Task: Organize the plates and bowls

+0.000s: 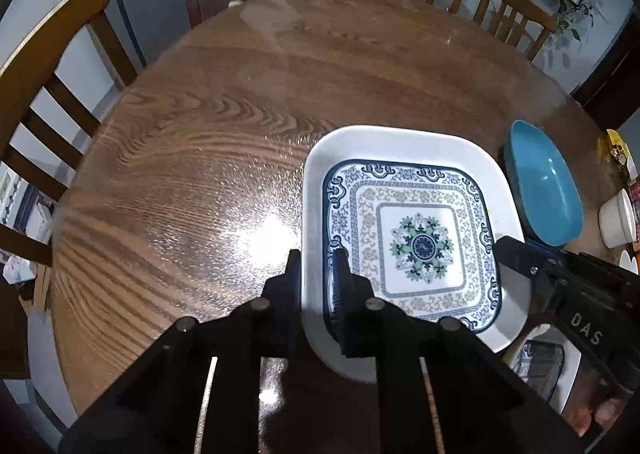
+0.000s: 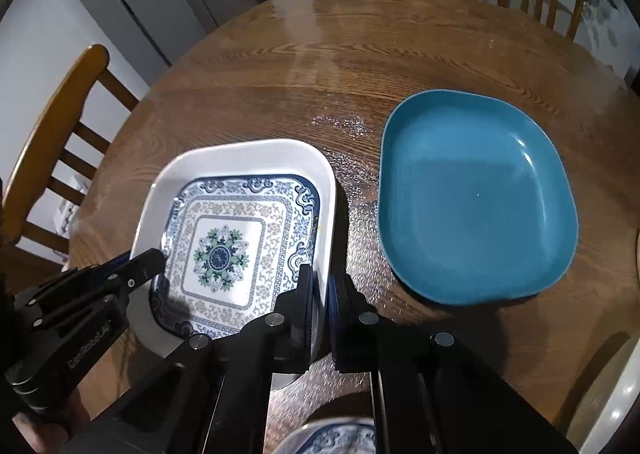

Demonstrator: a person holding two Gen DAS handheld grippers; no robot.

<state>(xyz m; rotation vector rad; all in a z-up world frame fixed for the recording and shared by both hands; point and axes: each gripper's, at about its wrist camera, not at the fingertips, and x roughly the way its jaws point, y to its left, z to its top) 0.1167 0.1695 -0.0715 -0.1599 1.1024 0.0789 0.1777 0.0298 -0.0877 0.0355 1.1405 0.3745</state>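
A square white plate with a blue and green pattern [image 1: 416, 242] rests on the round wooden table [image 1: 192, 174]. My left gripper [image 1: 318, 274] is shut on the plate's near left rim. My right gripper [image 2: 324, 286] is shut on the same plate's [image 2: 224, 250] right rim. Each gripper shows in the other's view, the right one in the left wrist view [image 1: 520, 258] and the left one in the right wrist view [image 2: 148, 262]. A square blue plate [image 2: 476, 198] lies on the table to the right, also in the left wrist view [image 1: 544, 182].
A second patterned plate [image 1: 540, 362] lies low at the near edge under the right gripper, also in the right wrist view [image 2: 336, 436]. A white bowl [image 1: 618, 218] stands at the far right. Wooden chairs [image 1: 52, 94] ring the table. A grey fridge [image 2: 132, 2] stands behind.
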